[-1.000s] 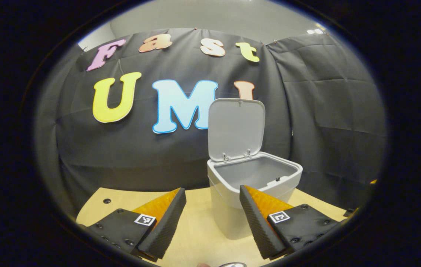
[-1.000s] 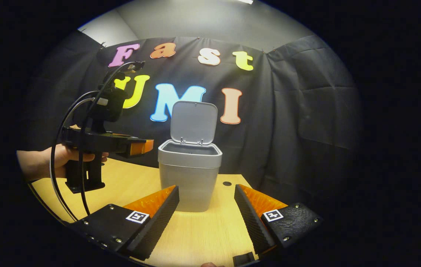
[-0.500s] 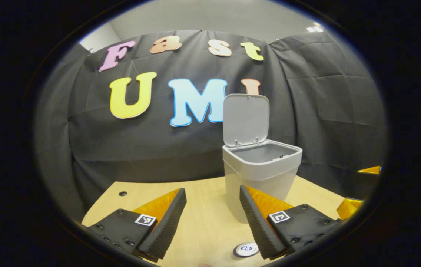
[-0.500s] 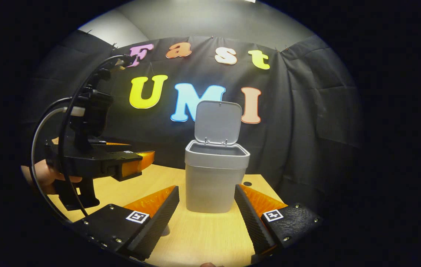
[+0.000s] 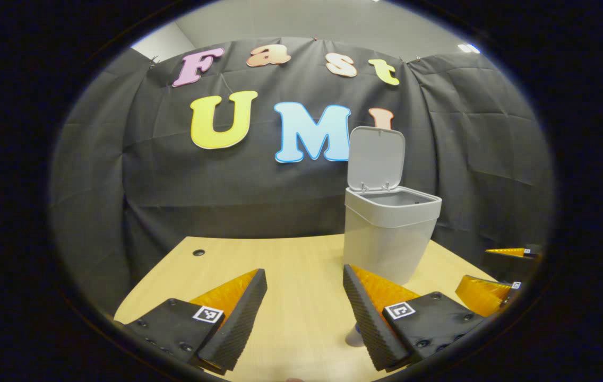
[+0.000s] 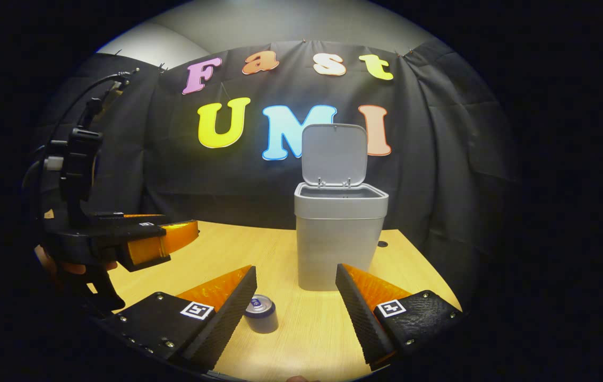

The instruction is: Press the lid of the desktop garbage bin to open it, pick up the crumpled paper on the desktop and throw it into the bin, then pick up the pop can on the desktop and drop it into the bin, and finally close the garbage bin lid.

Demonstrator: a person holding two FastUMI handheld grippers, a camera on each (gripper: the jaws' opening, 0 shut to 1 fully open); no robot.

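The grey bin (image 5: 389,233) (image 6: 337,239) stands on the wooden desk with its lid (image 5: 376,158) (image 6: 333,154) raised upright. A pop can (image 6: 260,313) stands upright on the desk in front of the bin in the right gripper view, just right of my right gripper's left finger; a small part of the pop can (image 5: 354,335) peeks out beside my left gripper's right finger. My left gripper (image 5: 304,313) is open and empty. My right gripper (image 6: 296,313) is open and empty too. The left gripper (image 6: 158,244) appears at the left of the right gripper view, held by a hand (image 6: 49,262).
The wooden desk (image 5: 291,276) (image 6: 238,254) has a small round hole (image 5: 198,252) at its far left and another hole (image 6: 382,244) right of the bin. The black cloth wall hangs close behind the desk. The right gripper's fingers (image 5: 484,293) show at the right in the left gripper view.
Both grippers have drawn back from the bin, which looks smaller and farther. The pop can has come into sight in front of my right gripper. Both stay open.
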